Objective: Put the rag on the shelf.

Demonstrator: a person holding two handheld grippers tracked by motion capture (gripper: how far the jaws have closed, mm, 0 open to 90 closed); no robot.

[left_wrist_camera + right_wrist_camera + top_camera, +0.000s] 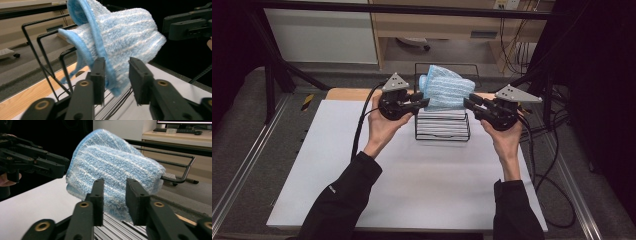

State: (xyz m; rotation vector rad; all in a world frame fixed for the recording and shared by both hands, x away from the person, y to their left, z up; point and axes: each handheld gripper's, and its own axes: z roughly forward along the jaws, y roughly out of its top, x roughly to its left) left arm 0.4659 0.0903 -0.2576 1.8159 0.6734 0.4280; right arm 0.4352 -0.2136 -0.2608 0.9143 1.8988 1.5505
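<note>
A folded blue towel with white stripes (446, 87) (125, 32) (112, 162) lies bunched on a stack of white striped pieces (442, 122) inside a black wire rack (418, 131) (42, 50). My left gripper (424, 103) (116, 67) is at the towel's left side, open, with the towel's hanging light-blue edge in the gap against one jaw. At the towel's right side my right gripper (468, 103) (115, 187) is open too, its jaws astride the towel's lower end. Each gripper view shows the other gripper beyond the towel.
The rack stands at the far middle of a white table top (412, 180), whose wooden far edge (347, 94) shows behind it. Black frame bars and cables (547, 165) run along the right. A wheeled cabinet and floor lie beyond.
</note>
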